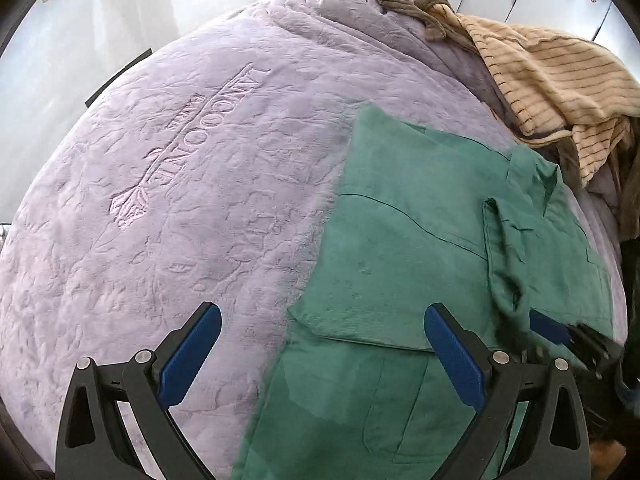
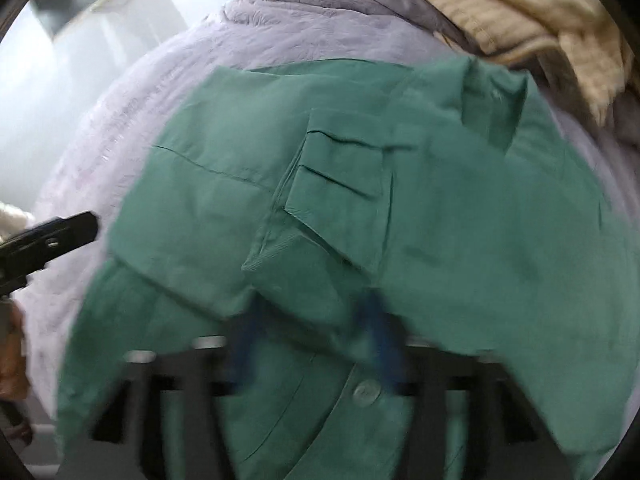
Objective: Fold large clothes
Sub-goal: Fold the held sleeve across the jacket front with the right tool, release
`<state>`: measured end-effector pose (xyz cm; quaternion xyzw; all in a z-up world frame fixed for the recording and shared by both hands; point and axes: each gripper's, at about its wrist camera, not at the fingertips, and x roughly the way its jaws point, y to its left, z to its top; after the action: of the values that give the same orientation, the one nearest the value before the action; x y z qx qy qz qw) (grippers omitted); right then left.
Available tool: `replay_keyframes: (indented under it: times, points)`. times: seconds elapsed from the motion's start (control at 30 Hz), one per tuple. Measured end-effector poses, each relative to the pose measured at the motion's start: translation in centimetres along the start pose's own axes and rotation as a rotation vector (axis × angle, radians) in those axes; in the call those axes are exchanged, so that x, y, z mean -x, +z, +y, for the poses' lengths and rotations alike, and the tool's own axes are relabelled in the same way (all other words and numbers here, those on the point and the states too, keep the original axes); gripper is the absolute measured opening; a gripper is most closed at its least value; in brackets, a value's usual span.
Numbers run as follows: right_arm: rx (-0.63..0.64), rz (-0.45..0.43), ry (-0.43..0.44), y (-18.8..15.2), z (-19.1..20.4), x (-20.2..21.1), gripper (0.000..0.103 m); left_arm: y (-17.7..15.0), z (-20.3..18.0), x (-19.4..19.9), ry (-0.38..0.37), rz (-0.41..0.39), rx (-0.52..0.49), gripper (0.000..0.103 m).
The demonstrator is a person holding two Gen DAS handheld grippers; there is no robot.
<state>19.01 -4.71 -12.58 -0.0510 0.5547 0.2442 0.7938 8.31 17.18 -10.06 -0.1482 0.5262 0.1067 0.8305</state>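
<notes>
Blue fingers (image 1: 192,356) over corduroy-ribbed green shirt (image 1: 400,240)

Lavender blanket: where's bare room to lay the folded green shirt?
The lavender blanket is bare left of the green shirt, around the embossed lettering, under the open left gripper. The far right is crowded: a striped beige garment is heaped there.

Green shirt (image 1: 400,248) on lilac blanket (image 1: 160,200)
</notes>
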Motion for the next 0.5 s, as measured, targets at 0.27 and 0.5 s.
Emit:
replay_keyframes:
  times: [0.27,0.5]
  points:
    - [-0.450,-0.022,0.138,-6.8,-10.9,5.7,0.076,-0.1,-5.5,-0.1,-0.103,0.011,-0.109,0.102]
    - [-0.959,-0.213,0.288,-14.3,-21.9,8.4,0.076,0.7,-15.4,-1.1,-0.226,0.045,-0.310,0.102]
